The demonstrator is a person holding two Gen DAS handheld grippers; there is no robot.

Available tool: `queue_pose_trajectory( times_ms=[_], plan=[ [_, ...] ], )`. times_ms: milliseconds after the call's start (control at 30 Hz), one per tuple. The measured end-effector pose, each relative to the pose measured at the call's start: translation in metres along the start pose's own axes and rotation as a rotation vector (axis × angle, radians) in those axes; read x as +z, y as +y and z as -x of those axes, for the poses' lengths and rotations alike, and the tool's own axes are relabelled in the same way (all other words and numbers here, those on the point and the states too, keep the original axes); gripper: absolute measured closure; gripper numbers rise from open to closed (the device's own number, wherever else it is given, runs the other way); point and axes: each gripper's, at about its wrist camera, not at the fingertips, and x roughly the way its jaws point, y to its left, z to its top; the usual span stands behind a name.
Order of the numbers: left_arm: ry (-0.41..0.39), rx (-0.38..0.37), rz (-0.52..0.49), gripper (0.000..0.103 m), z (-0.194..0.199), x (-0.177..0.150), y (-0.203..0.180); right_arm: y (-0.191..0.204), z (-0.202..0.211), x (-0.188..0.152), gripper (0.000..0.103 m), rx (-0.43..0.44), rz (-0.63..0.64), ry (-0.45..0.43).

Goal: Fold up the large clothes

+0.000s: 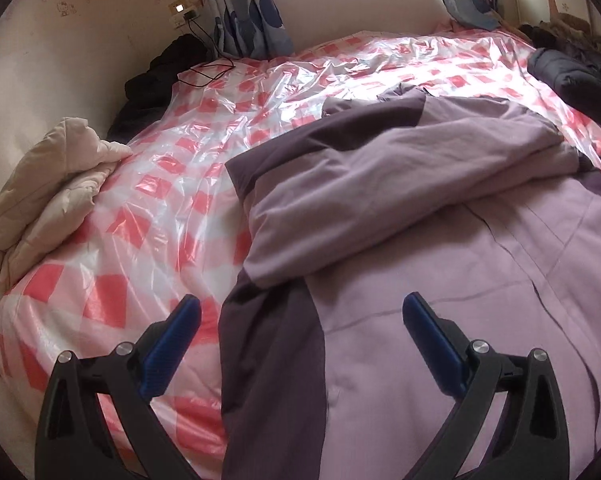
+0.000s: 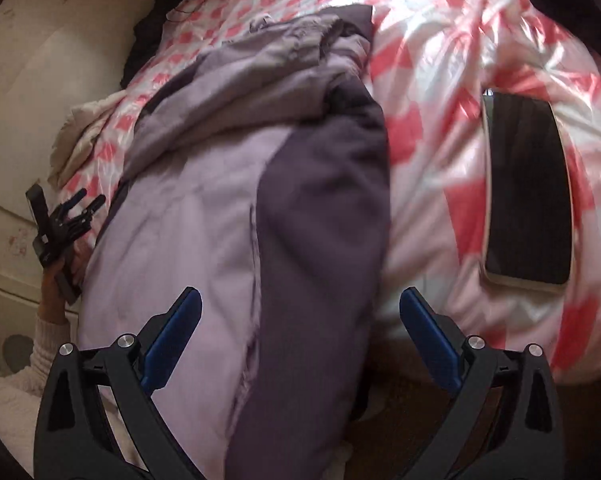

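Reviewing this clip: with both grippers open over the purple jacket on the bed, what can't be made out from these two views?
- Purple jacket: its near hem runs off the bottom edge in both views, and the folded-over sleeve hides the front beneath.
- Phone: screen dark and motion-blurred in the right wrist view, nothing readable.
- Dark clothes at the far corner: cut by the fisheye rim, type unclear.
- Left gripper: too small in the right wrist view for detail.

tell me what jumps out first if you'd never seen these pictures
A big lilac and dark purple jacket lies spread across the middle of the bed, on a shiny pink-checked plastic sheet. To the jacket's right in the right wrist view, a dark phone lies flat on that sheet. Both the left gripper and the right gripper hang open over the jacket's near end, holding nothing.
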Motion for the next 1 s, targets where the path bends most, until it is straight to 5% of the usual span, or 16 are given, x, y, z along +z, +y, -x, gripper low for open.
queue_pose_trajectory(
  times_ms=[200,367,533,767,900,1000],
  plan=[
    [0.016,0.004,-0.010,0.006,0.027,-0.026,0.002,-0.024,0.004,-0.057,0.007,0.140,-0.096,0.067],
    [0.043,0.073,-0.084,0.006,0.037,-0.046,0.000,-0.020,0.000,-0.070,0.007,0.334,-0.112,0.075],
    [0.080,0.052,-0.113,0.006,0.052,-0.065,0.002,-0.009,0.007,-0.070,0.007,0.483,-0.081,0.052],
    [0.188,-0.133,0.015,0.006,0.070,-0.103,0.032,-0.005,0.009,-0.067,0.007,0.499,-0.073,0.078],
    [0.201,-0.069,0.025,0.006,0.081,-0.121,0.046,-0.009,0.010,-0.068,0.007,0.502,-0.068,0.092],
    [0.210,-0.207,0.078,0.006,0.089,-0.130,0.058,-0.008,0.003,-0.069,0.007,0.501,-0.062,0.114]
  ],
)
